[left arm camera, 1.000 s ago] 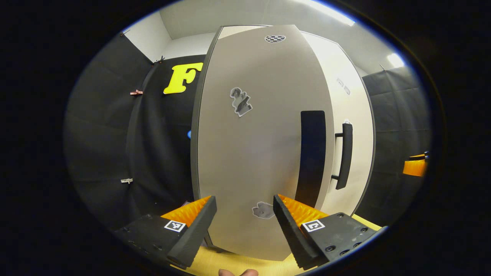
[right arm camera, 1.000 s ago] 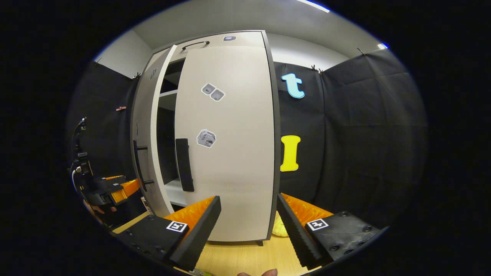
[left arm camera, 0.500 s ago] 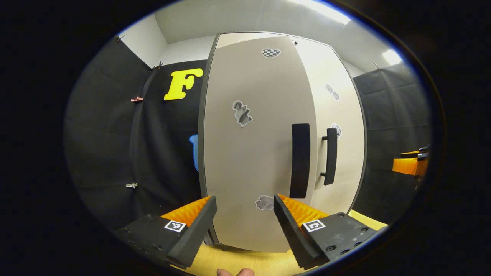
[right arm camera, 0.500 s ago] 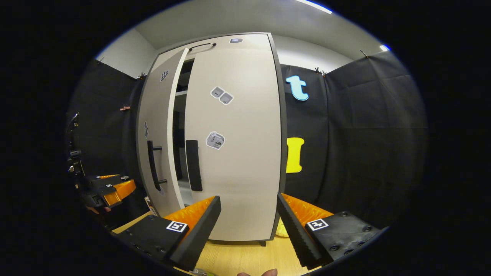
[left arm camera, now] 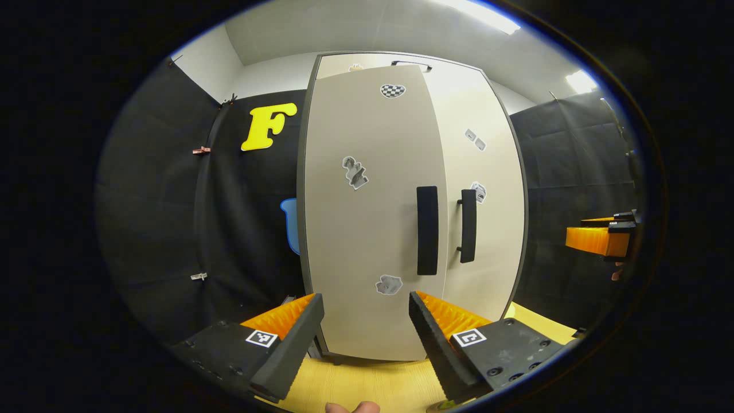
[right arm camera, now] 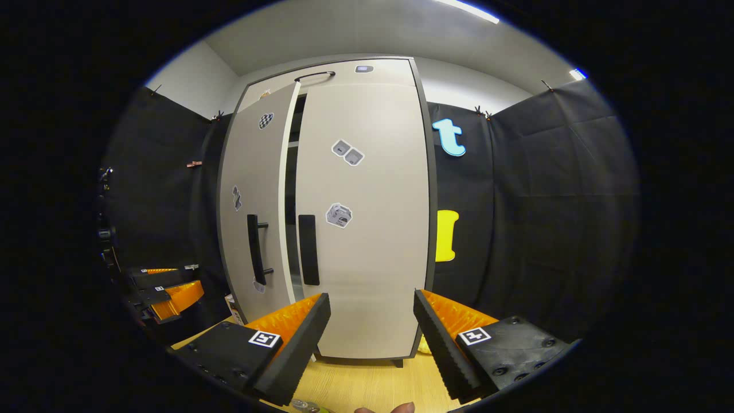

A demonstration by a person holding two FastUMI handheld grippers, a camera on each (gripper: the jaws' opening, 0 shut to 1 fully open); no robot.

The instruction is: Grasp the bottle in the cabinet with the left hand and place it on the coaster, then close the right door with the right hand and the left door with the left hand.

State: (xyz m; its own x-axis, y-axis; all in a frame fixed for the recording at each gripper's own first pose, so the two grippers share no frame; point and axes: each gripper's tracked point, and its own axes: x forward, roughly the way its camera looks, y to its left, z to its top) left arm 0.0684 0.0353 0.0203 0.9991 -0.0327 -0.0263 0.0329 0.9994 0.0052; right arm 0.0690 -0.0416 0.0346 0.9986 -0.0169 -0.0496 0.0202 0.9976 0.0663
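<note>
Left door (right arm camera: 252, 201) is seen slightly ajar, right door (right arm camera: 367, 218) shut; left gripper (left arm camera: 364, 321) and right gripper (right arm camera: 371, 324) are held apart, empty.

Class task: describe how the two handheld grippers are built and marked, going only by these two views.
Each gripper, left gripper and right gripper, has two wedge-shaped fingers with ridged inner faces. Their black bases carry square black-and-white tags and small screws.

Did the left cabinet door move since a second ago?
Yes. In the right gripper view the left door has swung toward the closed right door, narrowing the dark gap between them to a slim strip. It is not fully shut.
</note>
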